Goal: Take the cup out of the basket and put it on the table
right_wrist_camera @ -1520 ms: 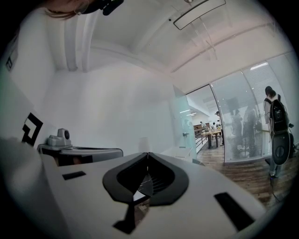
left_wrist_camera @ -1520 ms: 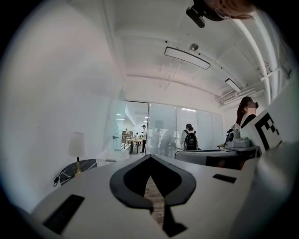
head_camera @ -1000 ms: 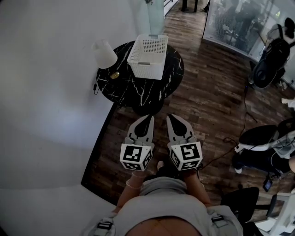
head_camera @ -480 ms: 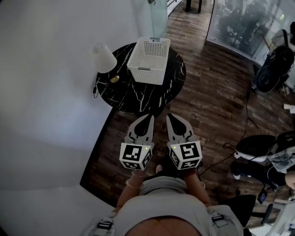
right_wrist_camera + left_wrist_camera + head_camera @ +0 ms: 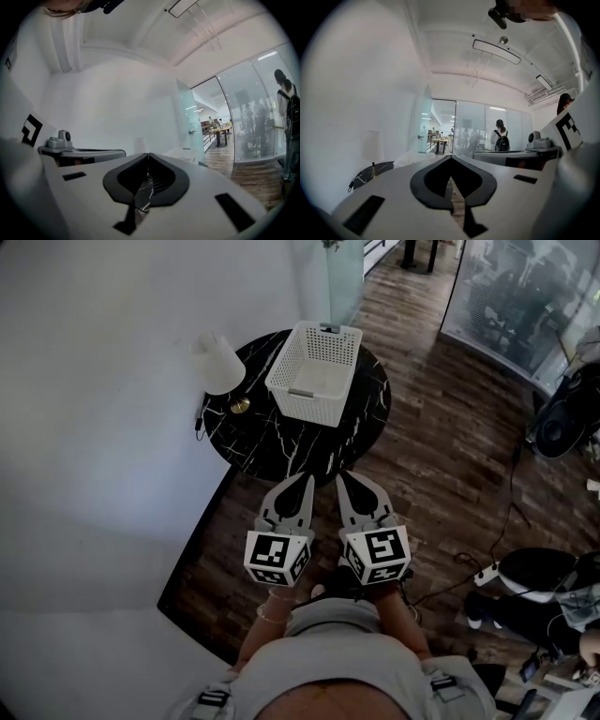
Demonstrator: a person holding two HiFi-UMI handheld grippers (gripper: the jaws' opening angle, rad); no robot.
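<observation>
A white perforated basket (image 5: 315, 371) stands on a round black marble table (image 5: 272, 442) ahead of me. From here I cannot make out a cup inside it. My left gripper (image 5: 306, 481) and right gripper (image 5: 341, 477) are held side by side over the wood floor, short of the table's near edge. Both are shut and hold nothing. In the left gripper view the jaws (image 5: 451, 157) meet at a point, with the basket (image 5: 412, 158) small in the distance. In the right gripper view the jaws (image 5: 148, 154) are also closed, and the basket (image 5: 182, 153) shows just beyond them.
A white-shaded lamp (image 5: 217, 362) with a brass base stands on the table's left side, its cord hanging by the white wall (image 5: 94, 427). A glass partition (image 5: 525, 306) runs at the back right. Cables and a dark chair (image 5: 539, 568) lie on the floor at the right.
The table and basket have shifted lower and rightward in the head view, closer to me. Both grippers keep the same shut pose.
</observation>
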